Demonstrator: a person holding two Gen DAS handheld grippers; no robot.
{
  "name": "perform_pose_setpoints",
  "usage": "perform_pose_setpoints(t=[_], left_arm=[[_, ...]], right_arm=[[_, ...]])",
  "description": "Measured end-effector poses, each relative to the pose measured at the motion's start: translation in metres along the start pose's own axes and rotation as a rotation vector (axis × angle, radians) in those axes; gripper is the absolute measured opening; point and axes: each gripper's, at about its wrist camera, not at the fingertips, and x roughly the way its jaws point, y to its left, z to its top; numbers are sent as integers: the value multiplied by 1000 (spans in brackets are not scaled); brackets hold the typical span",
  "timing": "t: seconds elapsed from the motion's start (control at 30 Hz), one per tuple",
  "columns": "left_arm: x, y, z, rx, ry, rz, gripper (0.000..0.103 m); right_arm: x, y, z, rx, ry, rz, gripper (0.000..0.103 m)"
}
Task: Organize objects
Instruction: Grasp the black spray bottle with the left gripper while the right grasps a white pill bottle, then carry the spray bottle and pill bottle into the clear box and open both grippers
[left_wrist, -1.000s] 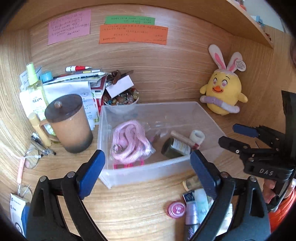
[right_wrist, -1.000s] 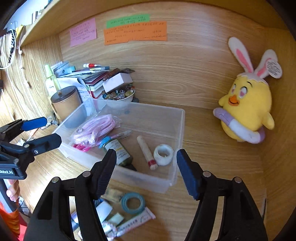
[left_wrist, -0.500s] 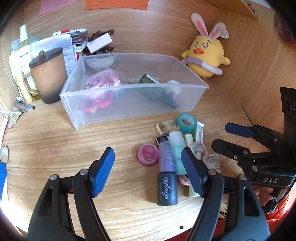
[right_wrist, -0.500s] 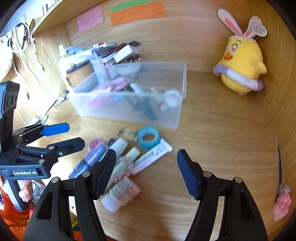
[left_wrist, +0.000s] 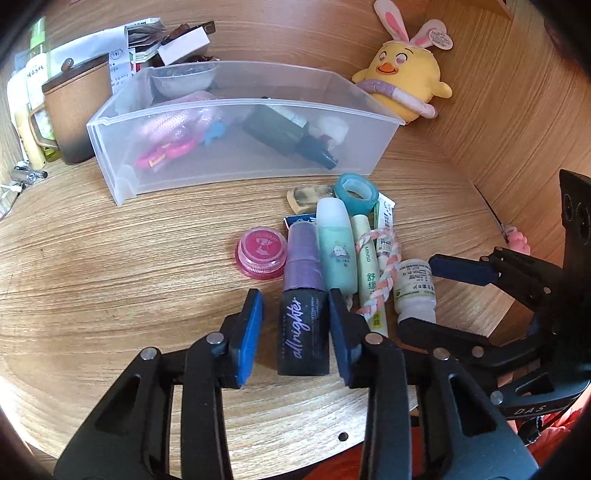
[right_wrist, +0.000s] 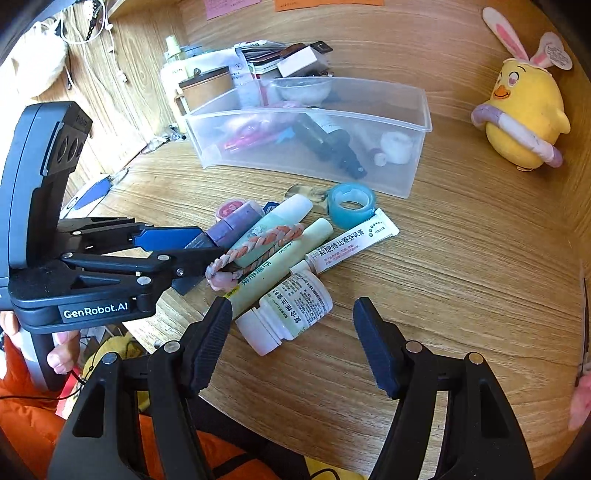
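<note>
A pile of small items lies on the wooden desk in front of a clear plastic bin (left_wrist: 236, 173). My left gripper (left_wrist: 295, 332) straddles the black cap end of a purple "all nighter" spray bottle (left_wrist: 303, 295); the blue pads stand close on both sides with small gaps, so it is open. My right gripper (right_wrist: 291, 343) is open around the cap end of a white pill bottle (right_wrist: 288, 314) without touching it. Beside them lie a mint bottle (left_wrist: 336, 251), a pale green tube (left_wrist: 367, 258), a braided cord (left_wrist: 380, 273), a pink jar (left_wrist: 262, 251) and a teal tape roll (left_wrist: 356, 190).
The bin (right_wrist: 413, 162) holds a dark bottle (left_wrist: 288, 136), a pink cord bundle and a white roll. A brown lidded mug (left_wrist: 77, 107) and papers stand at the back left. A yellow chick plush (left_wrist: 406, 81) sits at the back right. The desk's curved front edge is close below.
Both grippers dropped from over the bin to the pile in front of it. The left jaws narrowed around the purple bottle's cap; the right came down around the pill bottle.
</note>
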Motion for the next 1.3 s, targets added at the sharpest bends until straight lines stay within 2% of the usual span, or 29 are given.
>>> perform_pose_setpoints(t=[0.03, 0.07, 0.17, 0.63, 1.07, 1.3], left_arm=[[1, 0, 1, -2, 2, -6, 25], [1, -1, 1, 0, 1, -4, 25], [1, -2, 0, 7, -6, 7, 25], [-37, -5, 20, 18, -135, 7, 25], [-67, 8, 63, 18, -269, 56, 25], [-62, 22, 87, 5, -286, 90, 25]], right_arm=[[1, 0, 1, -2, 0, 2, 65], [2, 0, 1, -4, 1, 7, 64], [3, -2, 1, 1, 0, 22, 51], [-25, -28, 13, 82, -99, -66, 51], [-51, -40, 66, 91, -251, -110, 51], [-48, -39, 97, 61, -294, -125, 51]])
